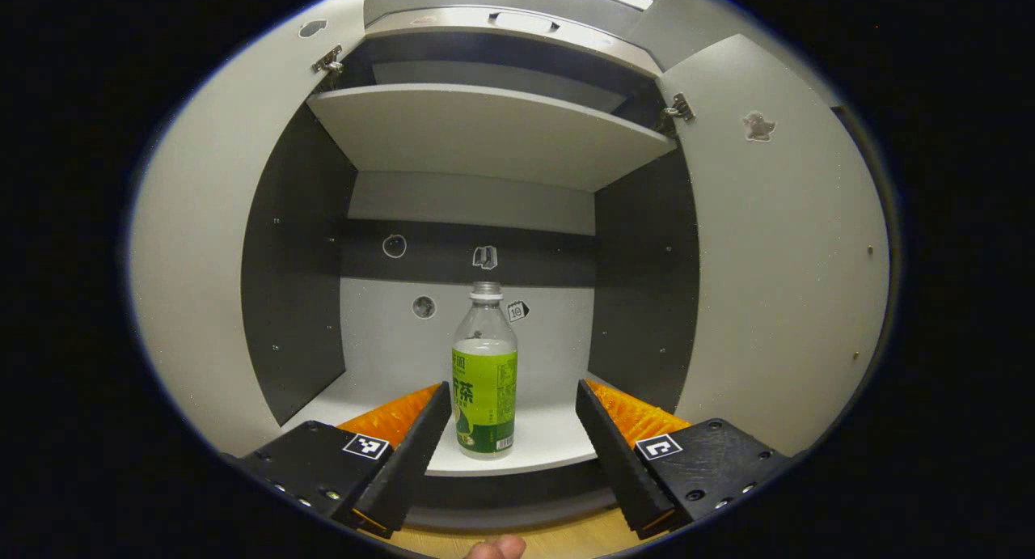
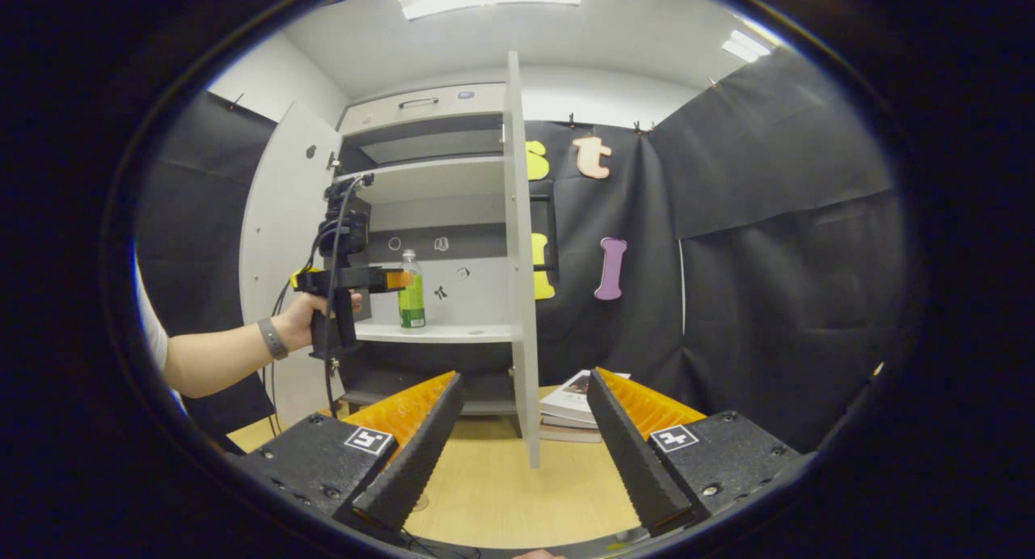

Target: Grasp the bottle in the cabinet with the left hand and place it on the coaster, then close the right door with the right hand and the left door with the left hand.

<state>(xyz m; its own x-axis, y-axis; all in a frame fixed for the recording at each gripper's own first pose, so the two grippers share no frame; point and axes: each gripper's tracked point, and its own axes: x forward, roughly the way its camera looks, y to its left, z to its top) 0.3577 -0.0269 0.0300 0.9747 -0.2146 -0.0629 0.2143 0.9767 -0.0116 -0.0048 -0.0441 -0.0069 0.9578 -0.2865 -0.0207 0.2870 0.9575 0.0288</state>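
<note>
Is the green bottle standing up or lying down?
Standing up. The bottle sits on the cabinet shelf with its cap on top, between the left gripper's open jaws.

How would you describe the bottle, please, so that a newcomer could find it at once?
Look into the open cabinet with both doors swung wide. On its lower shelf stands the bottle, upright near the front edge. It is clear plastic with a green label, and the only thing standing on that shelf; the left gripper points at it.
</note>
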